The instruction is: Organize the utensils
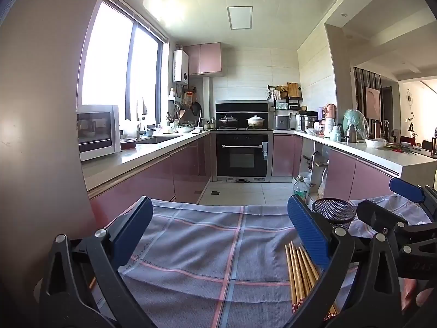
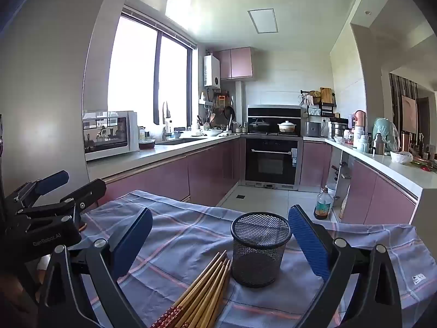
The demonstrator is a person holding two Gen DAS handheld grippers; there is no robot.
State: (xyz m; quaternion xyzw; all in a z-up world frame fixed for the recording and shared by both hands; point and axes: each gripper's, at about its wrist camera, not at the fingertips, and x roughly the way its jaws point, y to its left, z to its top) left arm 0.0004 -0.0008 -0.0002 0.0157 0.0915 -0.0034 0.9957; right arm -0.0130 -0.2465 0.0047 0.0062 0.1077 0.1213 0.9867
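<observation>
Both tongs gape wide, gripping nothing. The chopsticks lie bundled on the checked cloth between the right gripper fingers, touching the mesh holder; they sit beside the left gripper, by its right finger.

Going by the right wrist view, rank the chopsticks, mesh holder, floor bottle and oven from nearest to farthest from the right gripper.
From the right gripper:
1. Chopsticks, low between the fingers, toward the left one.
2. Mesh holder, just beyond their tips, toward the right finger.
3. Floor bottle, past the table edge, right.
4. Oven, far wall.
</observation>
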